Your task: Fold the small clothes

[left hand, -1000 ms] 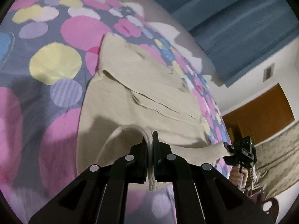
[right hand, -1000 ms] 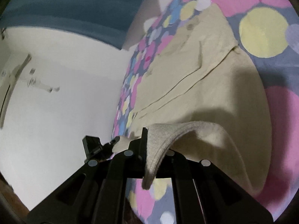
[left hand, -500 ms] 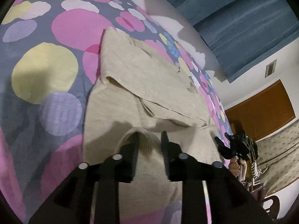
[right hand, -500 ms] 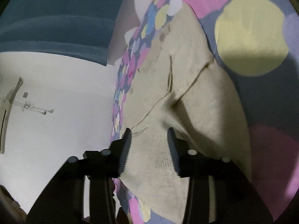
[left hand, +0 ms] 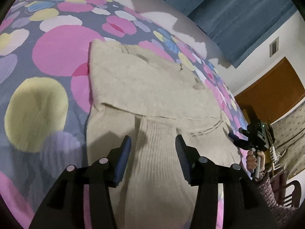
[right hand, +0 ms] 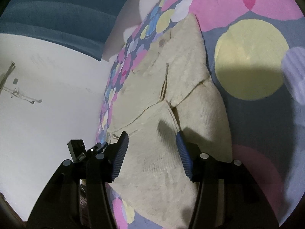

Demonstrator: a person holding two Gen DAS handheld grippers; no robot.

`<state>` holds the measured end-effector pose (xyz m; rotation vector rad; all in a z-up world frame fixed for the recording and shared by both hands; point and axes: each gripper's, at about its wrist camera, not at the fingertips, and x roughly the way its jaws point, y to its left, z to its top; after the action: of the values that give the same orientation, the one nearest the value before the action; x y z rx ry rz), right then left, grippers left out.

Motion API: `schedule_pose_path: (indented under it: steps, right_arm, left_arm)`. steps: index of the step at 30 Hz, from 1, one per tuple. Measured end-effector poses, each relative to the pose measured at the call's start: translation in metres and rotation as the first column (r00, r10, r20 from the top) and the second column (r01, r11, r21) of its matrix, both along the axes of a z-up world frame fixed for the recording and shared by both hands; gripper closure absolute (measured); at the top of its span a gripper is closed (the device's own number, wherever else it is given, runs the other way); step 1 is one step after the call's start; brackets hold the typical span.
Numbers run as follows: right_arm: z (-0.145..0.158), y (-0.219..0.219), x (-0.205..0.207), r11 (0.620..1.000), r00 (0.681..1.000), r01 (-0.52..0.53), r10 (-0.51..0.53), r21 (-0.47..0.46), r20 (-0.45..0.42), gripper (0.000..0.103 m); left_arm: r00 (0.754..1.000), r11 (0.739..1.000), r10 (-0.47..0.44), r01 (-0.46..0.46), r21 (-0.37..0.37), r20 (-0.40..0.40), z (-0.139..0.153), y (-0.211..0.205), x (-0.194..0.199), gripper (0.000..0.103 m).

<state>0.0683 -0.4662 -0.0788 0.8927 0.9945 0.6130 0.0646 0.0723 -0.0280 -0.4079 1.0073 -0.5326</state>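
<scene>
From the left wrist we see our left gripper [left hand: 152, 148] with its jaws apart; they have just been opening, and the ribbed hem [left hand: 158, 152] they let go now lies flat between them, untouched by the pads. The beige sweater [left hand: 144, 87] rests on the spotted bedsheet [left hand: 57, 49], its near part laid up over the body. Far to the right, a hand [left hand: 253, 158] holds our right gripper [left hand: 247, 139].

From the right wrist, that right gripper [right hand: 150, 148] also stands apart, its jaws just having opened, nothing pinched; the sweater [right hand: 171, 114] spreads under and beyond it, with a seam running away toward the collar end.

We judge that one fold has just been laid and released. The next move calls for drawing both tools clear without dragging the cloth, then taking fresh corners for another fold.
</scene>
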Motion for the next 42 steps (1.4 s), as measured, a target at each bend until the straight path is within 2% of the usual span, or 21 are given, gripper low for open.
schedule_pose_path:
  steps: [9, 16, 20, 23, 25, 32, 33, 34, 37, 42]
  right_arm:
    - [-0.005, -0.005, 0.012, 0.999, 1.000, -0.020, 0.020, -0.041, -0.009, 0.051]
    - [-0.003, 0.012, 0.017, 0.991, 0.996, -0.093, 0.093, -0.092, 0.002, 0.050]
    - [0.001, 0.020, 0.018, 0.981, 0.992, -0.123, 0.126, -0.149, 0.010, 0.051]
    - [0.003, 0.025, 0.019, 0.971, 0.991, -0.132, 0.137, -0.197, 0.013, 0.062]
    - [0.003, 0.028, 0.019, 0.963, 0.990, -0.134, 0.141, -0.235, 0.011, 0.075]
    - [0.005, 0.040, 0.021, 0.941, 0.987, -0.147, 0.161, -0.306, 0.021, 0.095]
    - [0.006, 0.042, 0.020, 0.938, 0.986, -0.146, 0.163, -0.315, 0.025, 0.098]
    - [0.007, 0.044, 0.020, 0.936, 0.986, -0.143, 0.162, -0.323, 0.030, 0.098]
    - [0.011, 0.047, 0.018, 0.929, 0.986, -0.133, 0.158, -0.345, 0.046, 0.098]
    - [0.018, 0.048, 0.012, 0.930, 0.986, -0.110, 0.147, -0.351, 0.080, 0.099]
  left_arm:
    - [0.997, 0.998, -0.063, 0.063, 0.005, -0.051, -0.012, -0.002, 0.013, 0.054]
    - [0.992, 0.993, -0.113, 0.114, 0.024, -0.049, -0.014, -0.011, 0.015, 0.055]
    - [0.991, 0.990, -0.126, 0.128, 0.067, -0.037, -0.015, -0.016, 0.015, 0.063]
    - [0.991, 0.986, -0.133, 0.135, 0.096, -0.029, -0.015, -0.019, 0.015, 0.067]
    - [0.990, 0.984, -0.137, 0.139, 0.112, -0.022, -0.015, -0.021, 0.014, 0.067]
    - [0.986, 0.975, -0.165, 0.165, 0.151, -0.013, -0.014, -0.030, 0.014, 0.067]
    - [0.985, 0.971, -0.172, 0.171, 0.169, -0.008, -0.014, -0.032, 0.013, 0.072]
    - [0.984, 0.967, -0.177, 0.175, 0.183, -0.004, -0.014, -0.034, 0.012, 0.083]
    - [0.982, 0.957, -0.187, 0.181, 0.225, 0.004, -0.013, -0.040, 0.010, 0.097]
    - [0.985, 0.959, -0.169, 0.160, 0.236, 0.019, -0.010, -0.038, 0.010, 0.098]
